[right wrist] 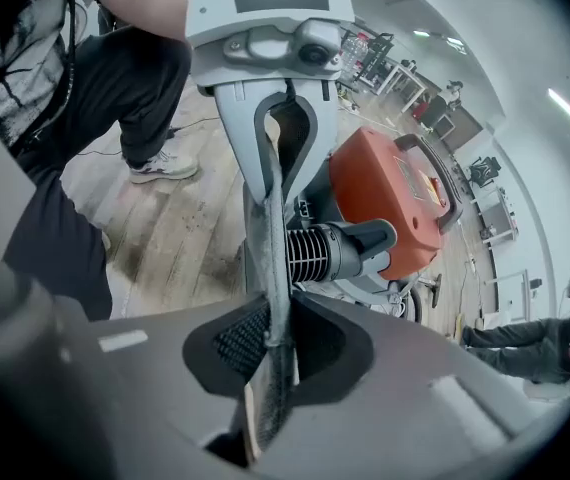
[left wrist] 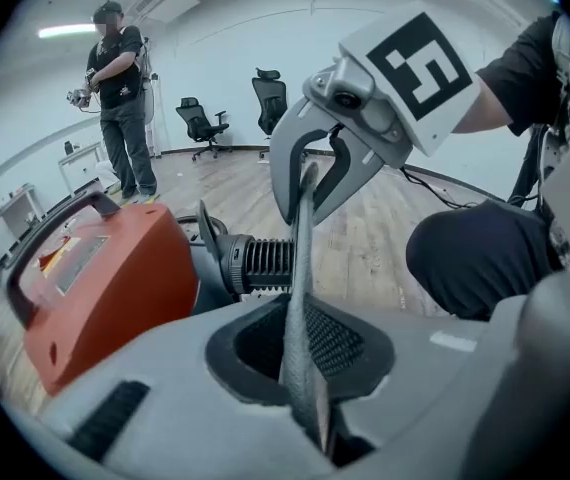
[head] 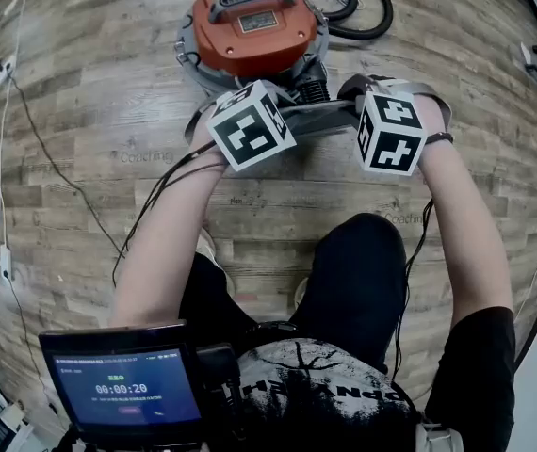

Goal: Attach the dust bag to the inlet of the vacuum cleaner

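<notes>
The orange vacuum cleaner (head: pixel 254 22) stands on the wooden floor ahead of me, with its black ribbed inlet (left wrist: pixel 265 261) sticking out towards my grippers. A thin grey dust bag (head: pixel 320 116) is stretched between both grippers just in front of that inlet. In the left gripper view the dust bag (left wrist: pixel 300 308) shows edge-on, with my left gripper (left wrist: pixel 310 408) shut on one end. My right gripper (right wrist: pixel 265 388) is shut on the other end of the dust bag (right wrist: pixel 268 268). The inlet (right wrist: pixel 330 251) lies just past the bag, not touching it.
A black hose (head: pixel 363 12) coils behind the vacuum. Cables (head: pixel 52 168) trail over the floor at the left, near a white power strip (head: pixel 5 257). A tablet (head: pixel 122 384) hangs at my chest. A person (left wrist: pixel 120 98) stands far off, near office chairs (left wrist: pixel 270 98).
</notes>
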`<state>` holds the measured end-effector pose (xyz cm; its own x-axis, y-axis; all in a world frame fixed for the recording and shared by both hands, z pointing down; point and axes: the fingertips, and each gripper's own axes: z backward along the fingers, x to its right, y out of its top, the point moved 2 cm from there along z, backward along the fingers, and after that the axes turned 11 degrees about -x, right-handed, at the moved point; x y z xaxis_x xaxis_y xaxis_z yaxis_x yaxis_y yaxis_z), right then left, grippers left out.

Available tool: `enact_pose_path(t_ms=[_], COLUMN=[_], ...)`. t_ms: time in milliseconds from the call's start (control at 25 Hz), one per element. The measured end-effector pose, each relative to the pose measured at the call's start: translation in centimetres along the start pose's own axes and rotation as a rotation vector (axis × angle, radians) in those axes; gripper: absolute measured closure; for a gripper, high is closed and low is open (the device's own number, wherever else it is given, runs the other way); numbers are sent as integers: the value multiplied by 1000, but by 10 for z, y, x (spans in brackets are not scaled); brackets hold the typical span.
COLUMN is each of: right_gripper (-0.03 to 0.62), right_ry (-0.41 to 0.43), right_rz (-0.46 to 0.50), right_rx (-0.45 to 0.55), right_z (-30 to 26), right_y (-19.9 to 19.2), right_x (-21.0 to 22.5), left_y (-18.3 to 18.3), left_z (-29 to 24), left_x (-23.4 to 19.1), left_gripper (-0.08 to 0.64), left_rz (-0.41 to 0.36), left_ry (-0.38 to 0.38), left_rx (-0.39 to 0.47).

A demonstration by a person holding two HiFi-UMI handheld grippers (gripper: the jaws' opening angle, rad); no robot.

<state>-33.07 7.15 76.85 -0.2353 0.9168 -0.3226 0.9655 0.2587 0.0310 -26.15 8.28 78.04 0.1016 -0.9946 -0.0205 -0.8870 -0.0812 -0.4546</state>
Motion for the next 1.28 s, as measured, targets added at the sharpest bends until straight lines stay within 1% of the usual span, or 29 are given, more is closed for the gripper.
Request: enact_pose_path(t_ms=[40,160,240,320,400,520,640,720,800,840,920,1000,1080,1160,1280], right_gripper=[551,548,546,545,543,545,546,546,544,541,540,541,541,545,546], right_ry=[6,25,24,22,10,-26,-60,-71,-36,1,81,118,108,87,46], right_rz=[-3,-25,-27,-20,5,83,157,180,151,115,28,-34,-56,-50,25], right_rx=[2,4,1,-5,-18,-53,-90,-101,-85,-66,-25,-6,-8,-11,-42], right_z=[0,0,0,-1,0,2,4,6,3,-2,-13,-20,-20,-18,-12], right_y=[-1,-2,-2,-2,-3,-3,-3,-3,1,4,9,11,11,13,15], right_x=[0,0,2,3,4,2,3,4,9,14,25,30,33,32,30], left_y=[1,1,1,1,3,4,5,6,5,2,-6,-11,-10,-11,-12], left_z=[1,1,0,-1,1,2,4,6,5,3,2,3,5,6,7], left_x=[0,-1,-2,-1,1,4,7,10,7,1,-12,-20,-25,-26,-23], left_gripper=[532,531,529,530,530,531,529,529,529,529,529,529,528,526,528], left_rz=[4,49,63,59,42,6,-17,-37,-32,-8,68,121,122,105,59], left_ry=[-8,-47,-50,-39,-23,7,13,20,13,-6,-69,-110,-97,-64,-26], left_rx=[8,38,44,39,32,24,18,13,23,37,63,76,74,60,35])
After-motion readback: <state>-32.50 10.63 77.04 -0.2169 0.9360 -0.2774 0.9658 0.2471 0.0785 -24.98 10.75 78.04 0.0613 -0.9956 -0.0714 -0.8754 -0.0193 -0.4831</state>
